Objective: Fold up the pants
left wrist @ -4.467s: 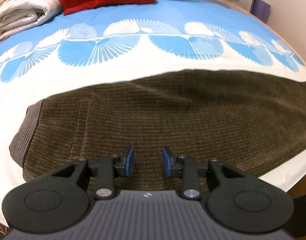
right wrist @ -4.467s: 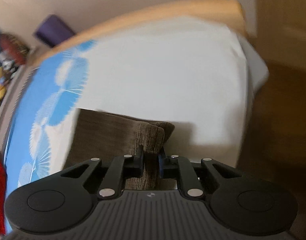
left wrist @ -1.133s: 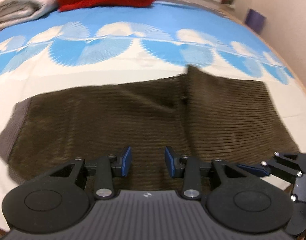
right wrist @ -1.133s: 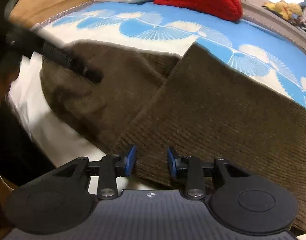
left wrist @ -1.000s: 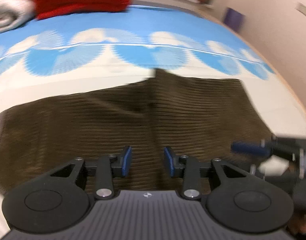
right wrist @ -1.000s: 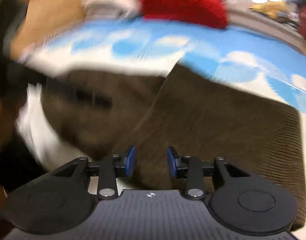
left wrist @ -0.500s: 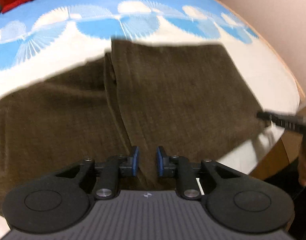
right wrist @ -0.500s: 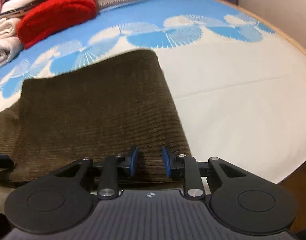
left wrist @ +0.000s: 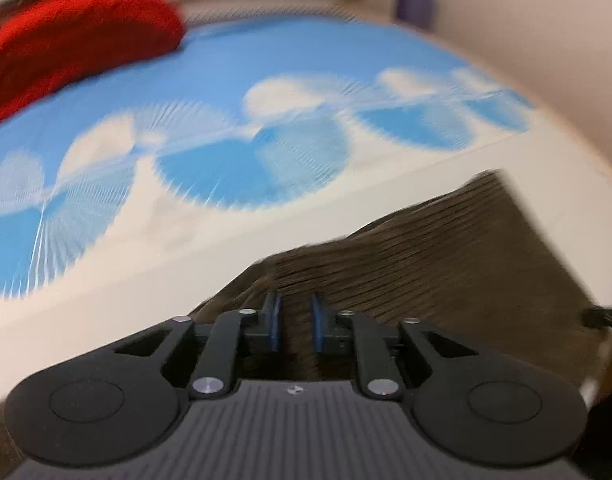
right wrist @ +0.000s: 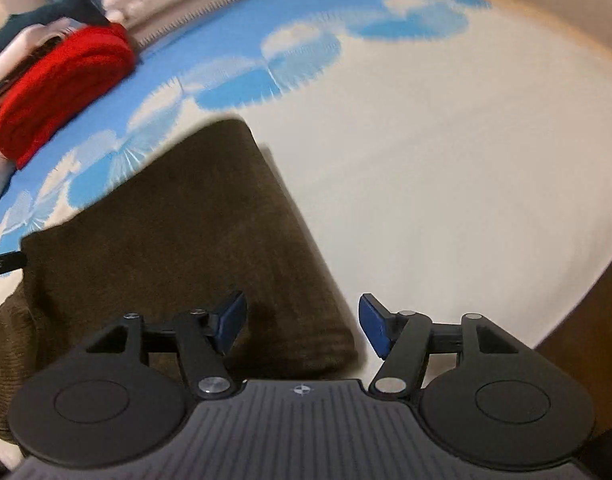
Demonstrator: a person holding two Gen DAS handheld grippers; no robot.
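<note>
Brown corduroy pants (right wrist: 177,240) lie folded on the bed sheet (right wrist: 426,184), on its white part near the front edge, with the blue fan-patterned band beyond them. Left wrist view: the left gripper (left wrist: 293,322) has its blue pads close together, with brown cloth filling the narrow gap between them; cloth rises toward the jaws in a ridge, so it reads as pinching the pants (left wrist: 426,264), though motion blur keeps pad contact from being certain. Right wrist view: the right gripper (right wrist: 301,328) is spread wide, its pads on either side of the near right corner of the folded stack, touching nothing that can be made out. No containers in either view. Seen from the right wrist only: the full folded rectangle with its rounded fold edge on the right, a looser layer of cloth sticking out at lower left, a dark tip of the other tool at the left frame edge, and a dark grey plush shape (right wrist: 65,4) behind the red folded knit (right wrist: 61,88). Seen from the left wrist only: a purple object (left wrist: 414,4) against the far wall, yellow items on a ledge, too blurred to identify. The red knit (left wrist: 77,40) appears in both. No readable writing or brand marks; only a small round emblem on each tool's body.
</note>
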